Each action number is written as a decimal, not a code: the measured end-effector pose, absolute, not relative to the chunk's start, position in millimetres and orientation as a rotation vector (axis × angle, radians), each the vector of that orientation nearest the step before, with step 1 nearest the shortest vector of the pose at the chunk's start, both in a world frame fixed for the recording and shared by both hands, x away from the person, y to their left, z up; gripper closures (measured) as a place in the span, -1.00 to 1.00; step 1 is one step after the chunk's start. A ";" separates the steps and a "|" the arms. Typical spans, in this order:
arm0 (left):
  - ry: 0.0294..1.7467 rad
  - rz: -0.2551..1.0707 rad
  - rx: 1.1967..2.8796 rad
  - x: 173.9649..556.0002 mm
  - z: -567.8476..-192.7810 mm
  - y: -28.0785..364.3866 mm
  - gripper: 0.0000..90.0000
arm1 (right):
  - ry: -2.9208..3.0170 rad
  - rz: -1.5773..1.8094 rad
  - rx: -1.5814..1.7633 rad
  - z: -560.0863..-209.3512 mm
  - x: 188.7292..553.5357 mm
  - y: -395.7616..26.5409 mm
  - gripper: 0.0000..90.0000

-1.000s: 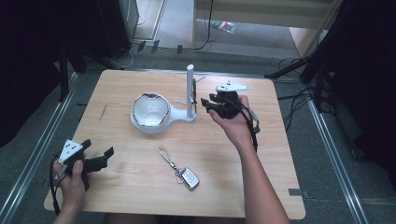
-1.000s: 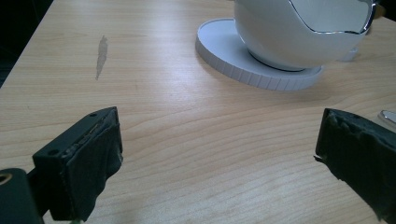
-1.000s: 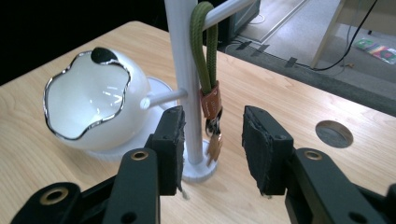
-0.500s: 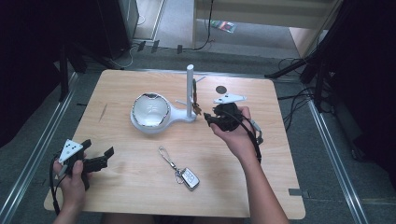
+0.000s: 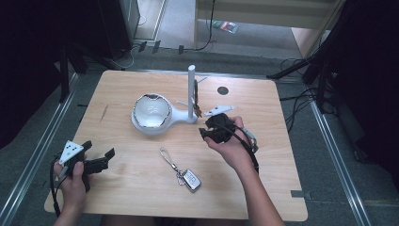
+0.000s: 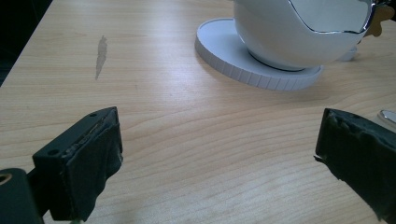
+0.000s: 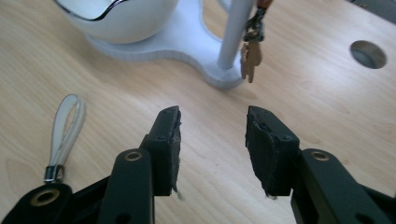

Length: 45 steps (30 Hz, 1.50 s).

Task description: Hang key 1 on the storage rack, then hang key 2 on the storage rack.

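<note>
The right gripper point(image 5: 203, 132), jaws apart and empty (they have just been opening), is hovering mid-frame near the key fob point(image 5: 190, 179), lying lower centre. The left gripper point(image 5: 101, 162) is idling wide open at lower left. Risk: the fob's loose strap point(image 7: 67, 122) is likely slipping from a shallow pinch.

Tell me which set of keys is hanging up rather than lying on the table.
The brass keys hang from a peg on the white stand's post. The car key fob with its strap loop lies flat on the table, nearer the person.
</note>
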<state>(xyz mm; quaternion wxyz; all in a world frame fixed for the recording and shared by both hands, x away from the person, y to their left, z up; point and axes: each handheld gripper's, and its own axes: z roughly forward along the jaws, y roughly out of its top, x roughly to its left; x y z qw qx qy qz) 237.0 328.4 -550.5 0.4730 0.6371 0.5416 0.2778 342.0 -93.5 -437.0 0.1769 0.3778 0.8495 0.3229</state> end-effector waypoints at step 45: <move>1.324 0.679 1.560 238.0 -550.5 327.9 -0.97 | 2.750 0.666 1.043 -482.1 310.5 -10.9 0.38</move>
